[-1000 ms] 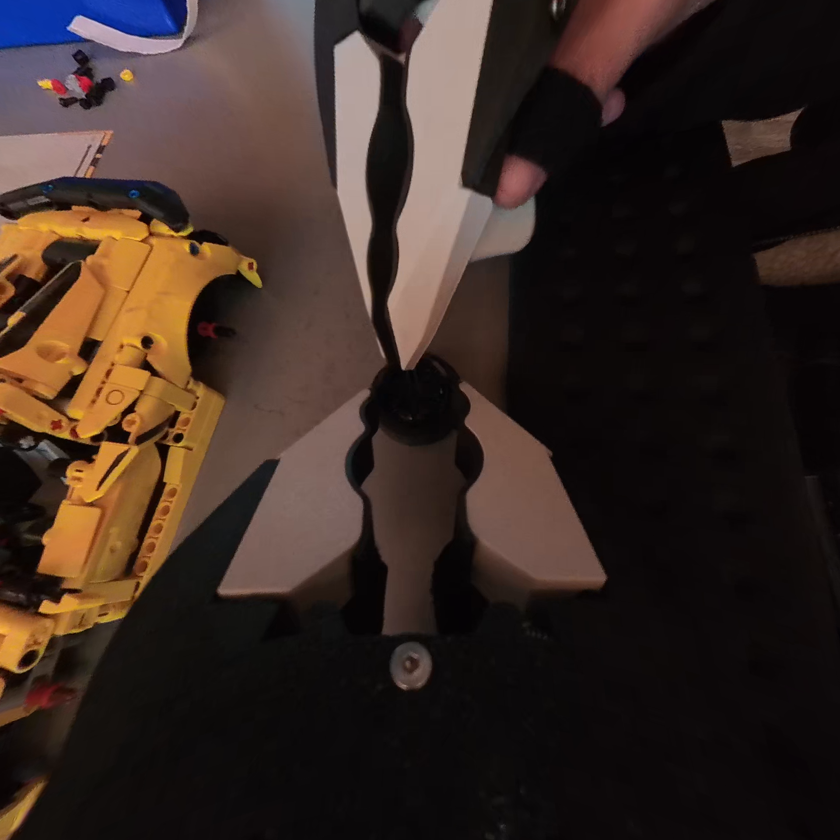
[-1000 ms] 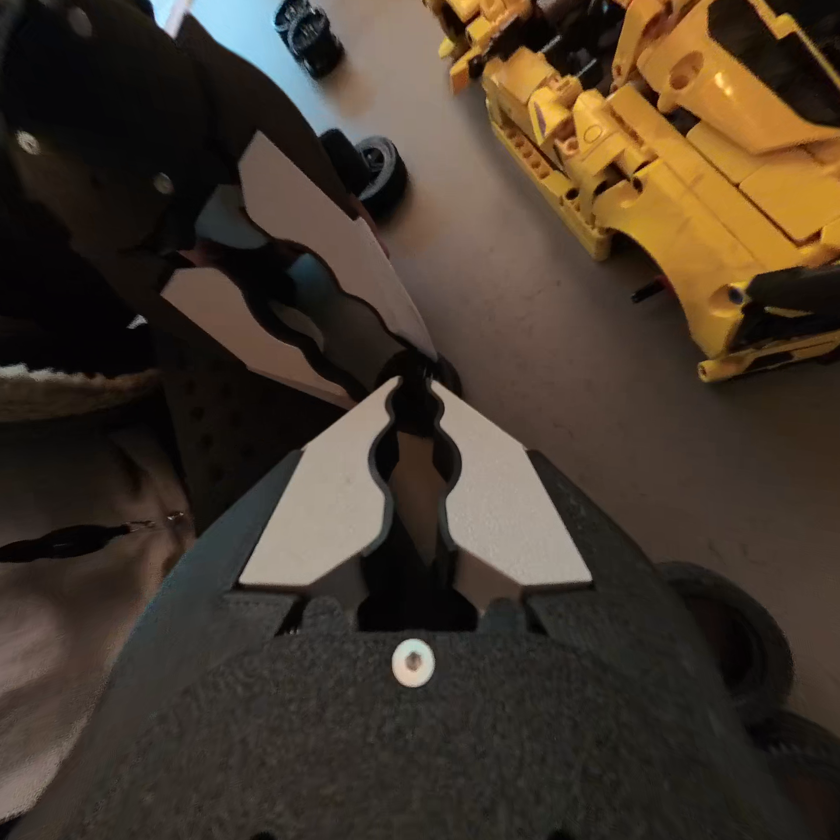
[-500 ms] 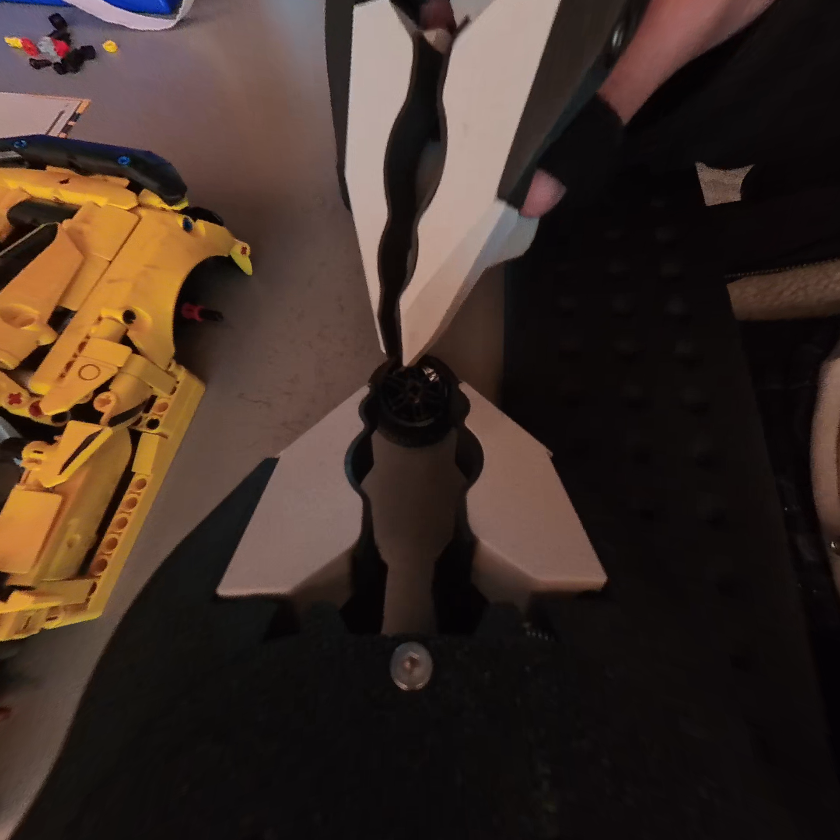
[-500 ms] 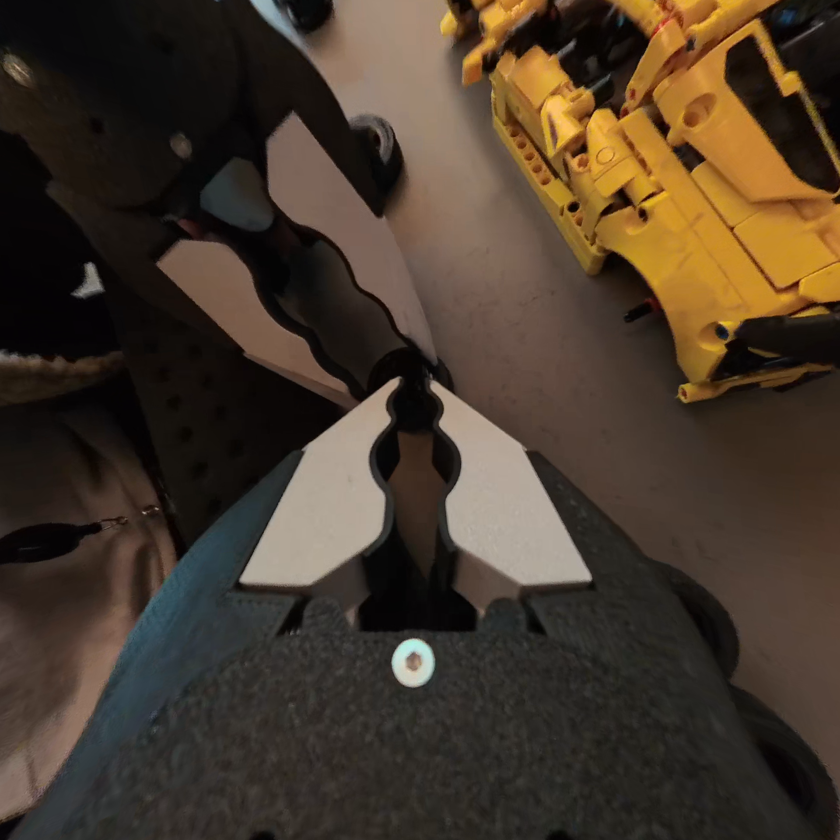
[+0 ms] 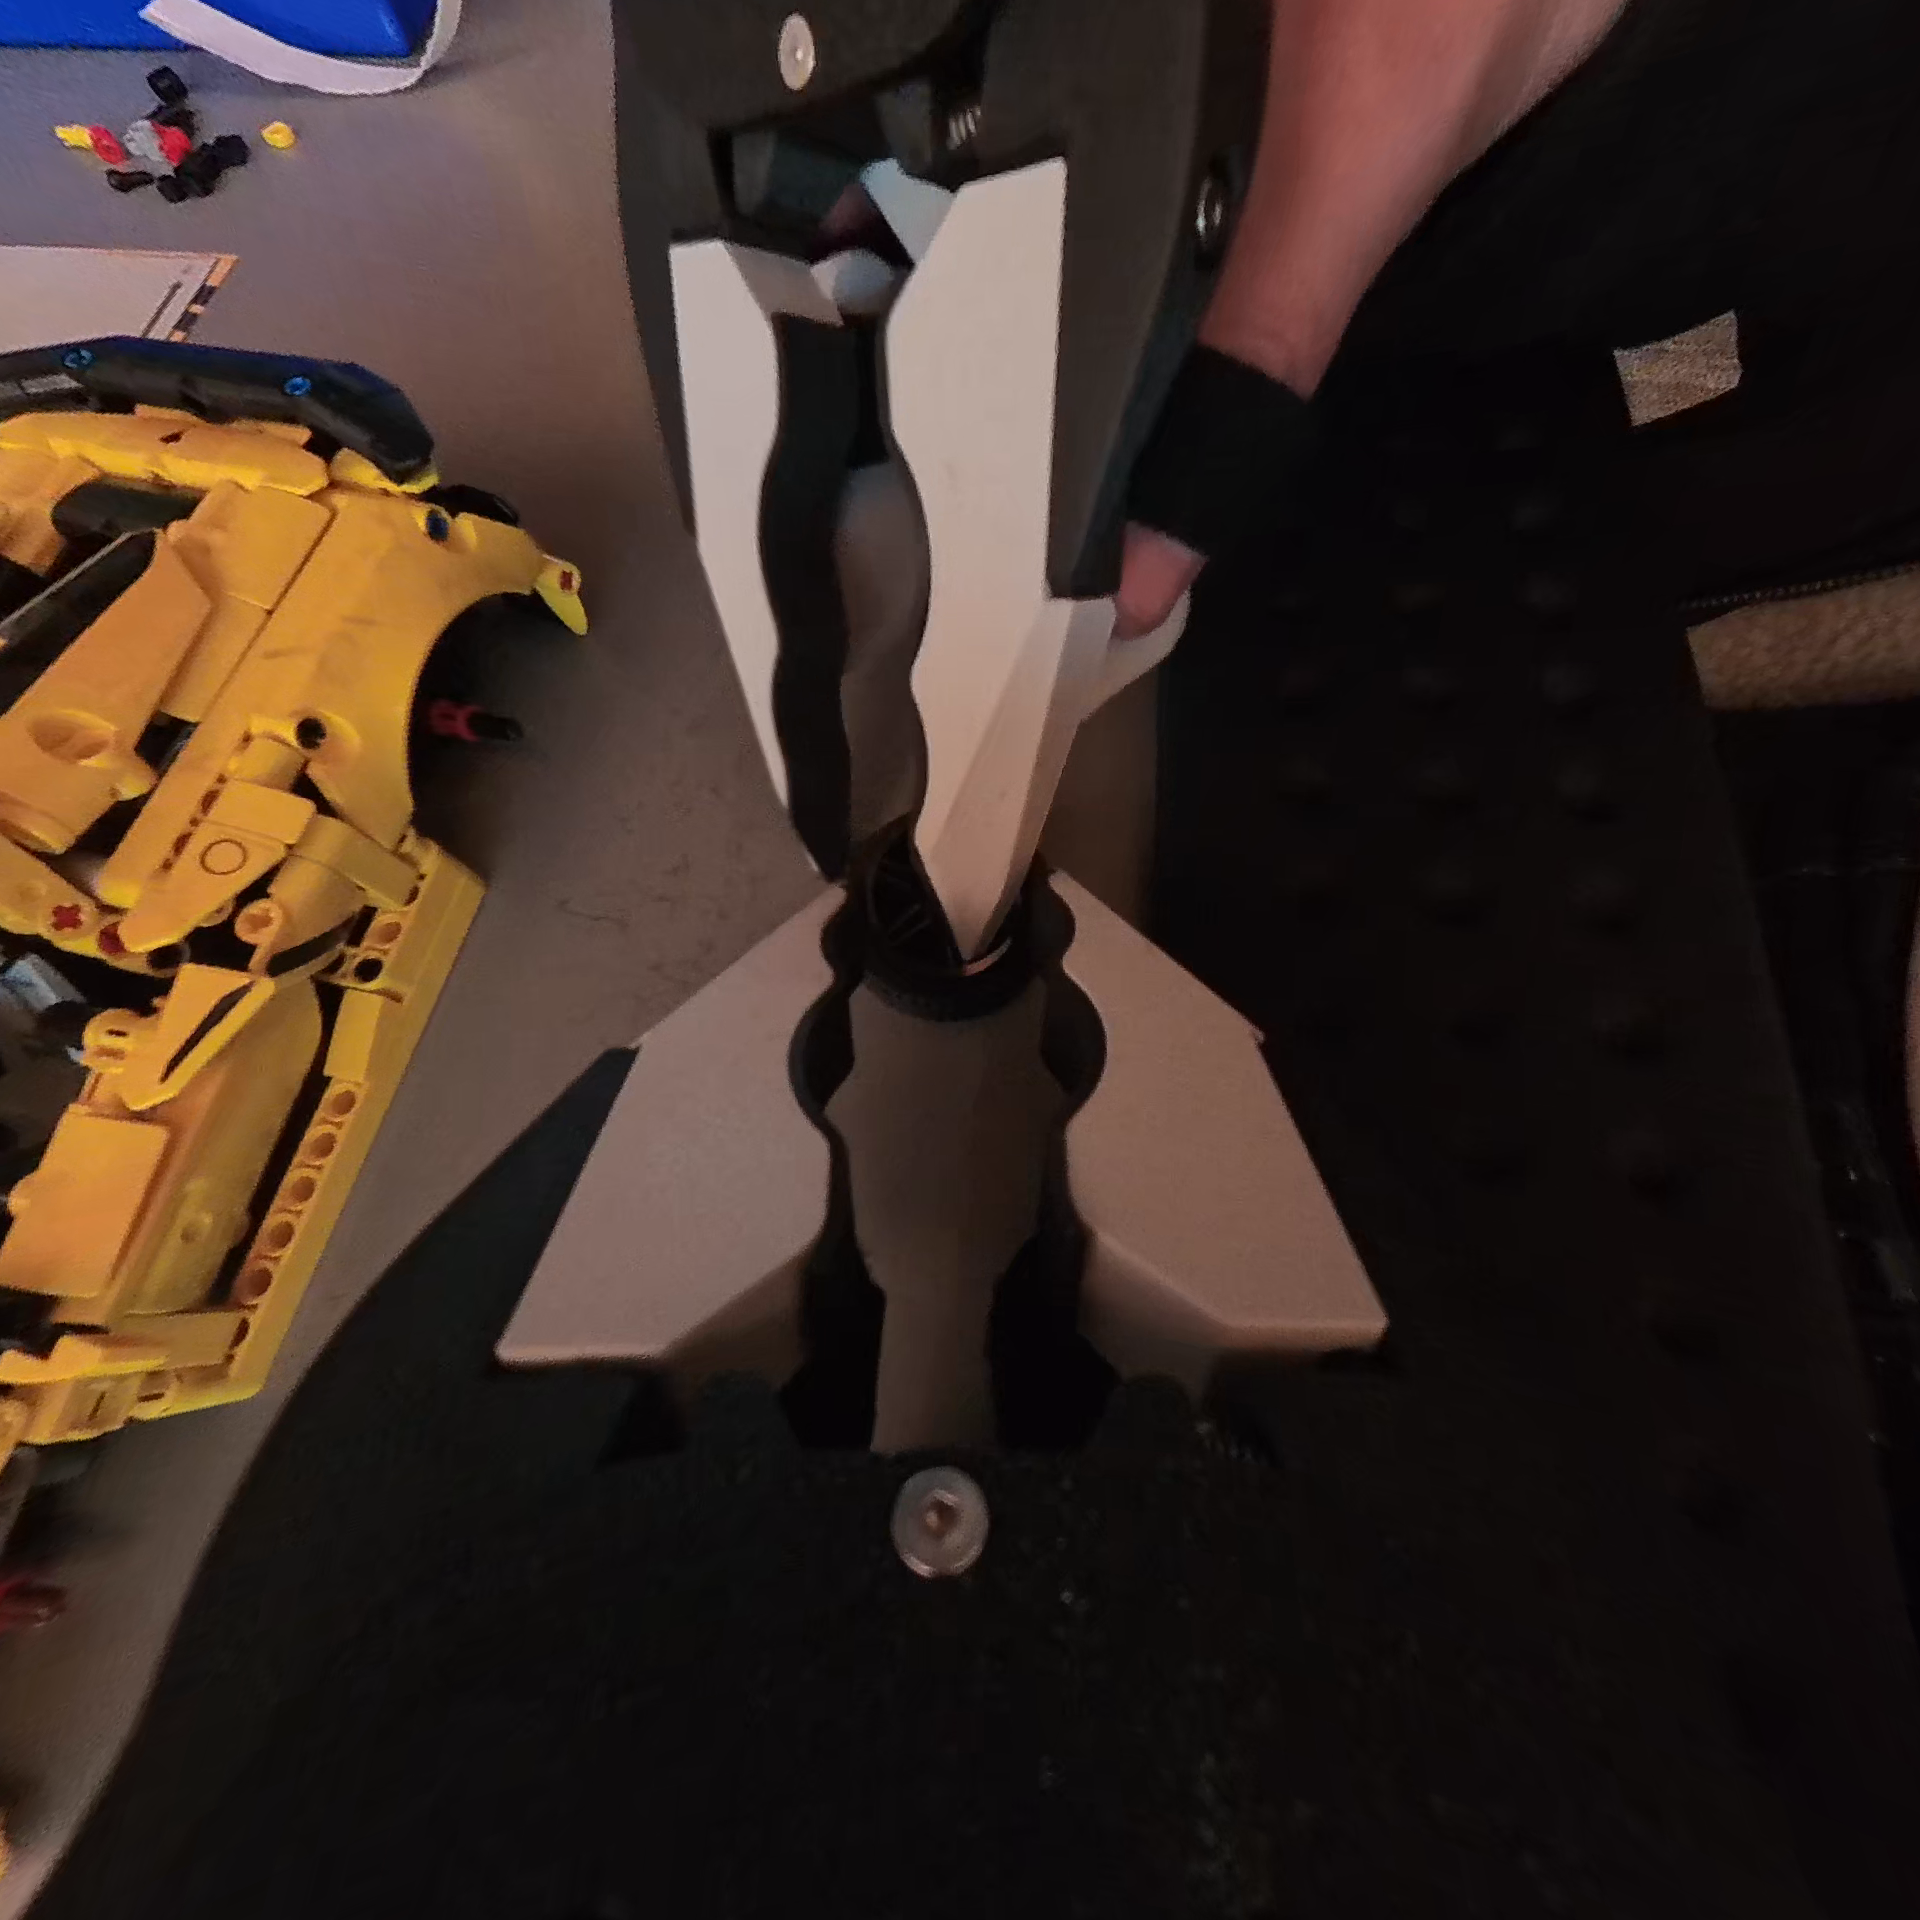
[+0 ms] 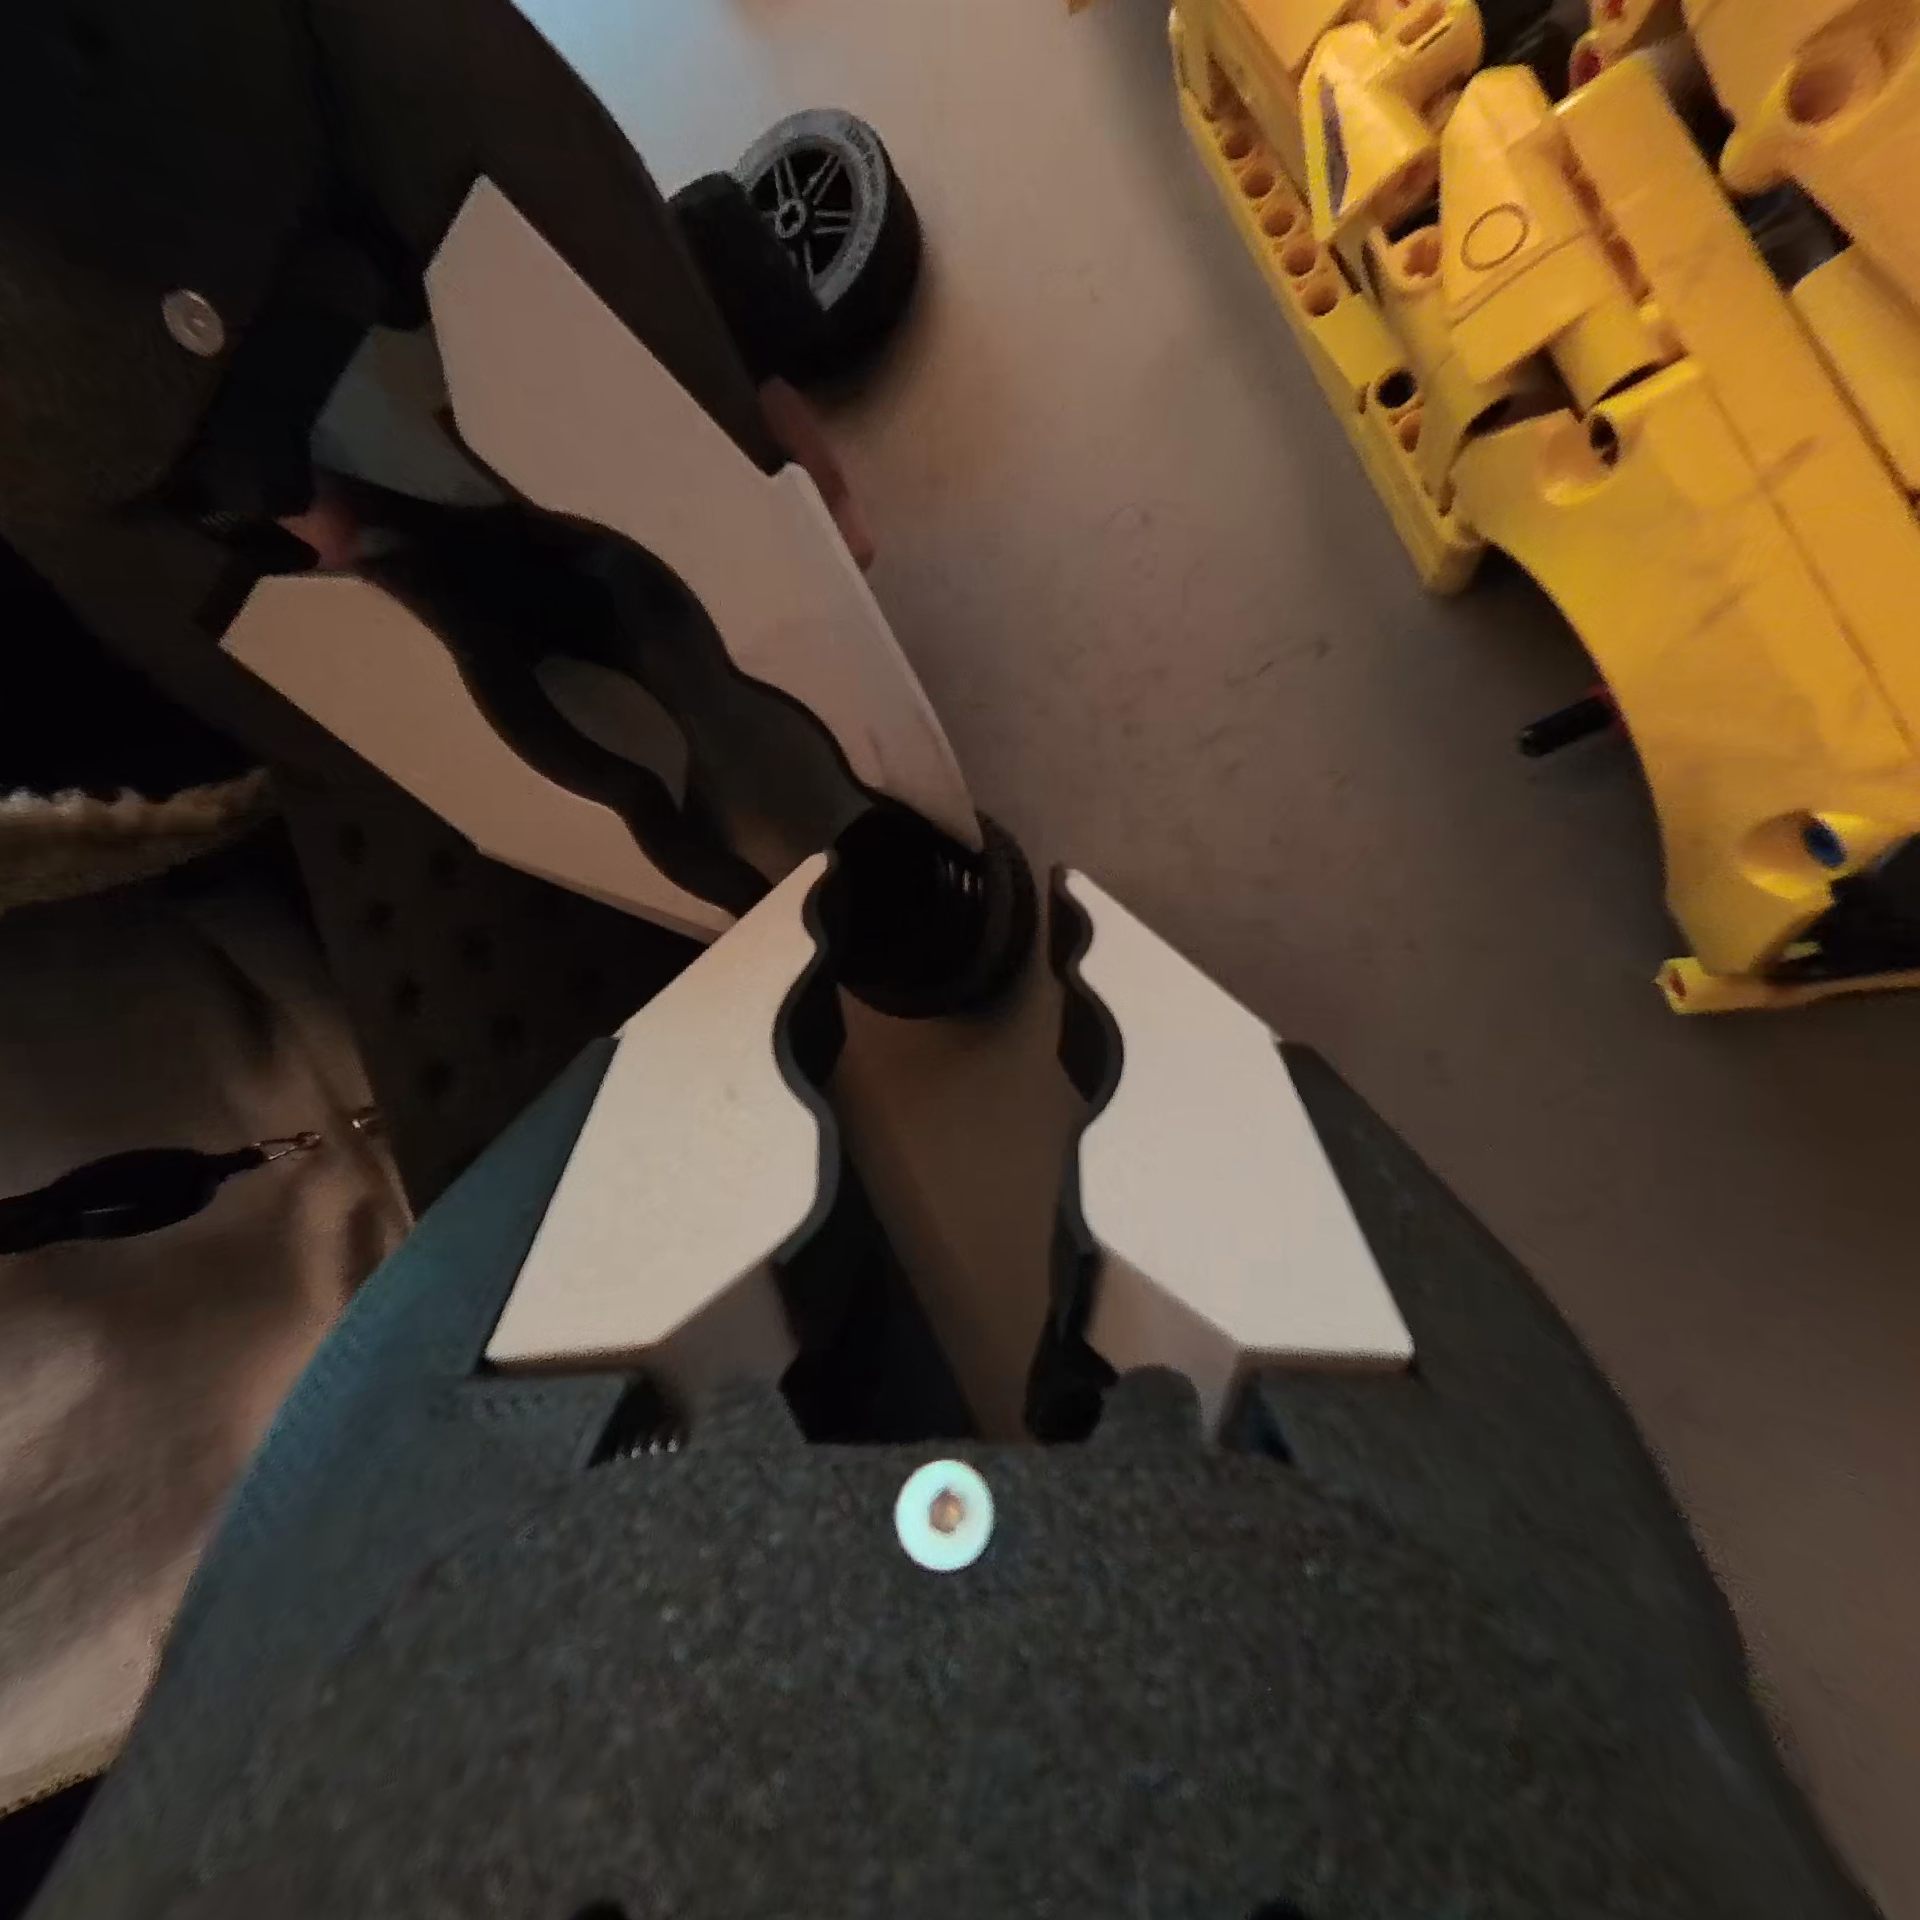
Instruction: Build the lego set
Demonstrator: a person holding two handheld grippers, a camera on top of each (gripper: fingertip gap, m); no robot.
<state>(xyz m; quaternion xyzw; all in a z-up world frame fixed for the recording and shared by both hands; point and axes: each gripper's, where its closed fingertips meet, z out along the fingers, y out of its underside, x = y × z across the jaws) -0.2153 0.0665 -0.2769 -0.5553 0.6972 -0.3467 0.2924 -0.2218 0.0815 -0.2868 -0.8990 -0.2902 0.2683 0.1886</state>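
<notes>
Left claw (image 5: pixel 940 935): its two white fingers are closed on a small black wheel (image 5: pixel 914 935), which sits at the fingertips above the surface
Right claw (image 6: pixel 940 904): narrow gap, fingertips on both sides of the same black wheel (image 6: pixel 930 925); in the left wrist view one white fingertip (image 5: pixel 977 883) lies over the wheel face, the other (image 5: pixel 821 821) meets its rim; I cannot tell if it really grips
Both claws: tips meet at the wheel, one claw facing the other
Hand (image 5: pixel 1226 457): in a black fingerless glove, holds the right claw body
Yellow lego car (image 5: pixel 197 852): lies on the grey surface (image 5: pixel 582 343), apart from the claws
Spare wheel (image 6: pixel 831 249): on the surface beside the left claw body, grey spoked rim
Small loose pieces (image 5: pixel 166 156): far corner, near a blue box (image 5: pixel 208 21)
</notes>
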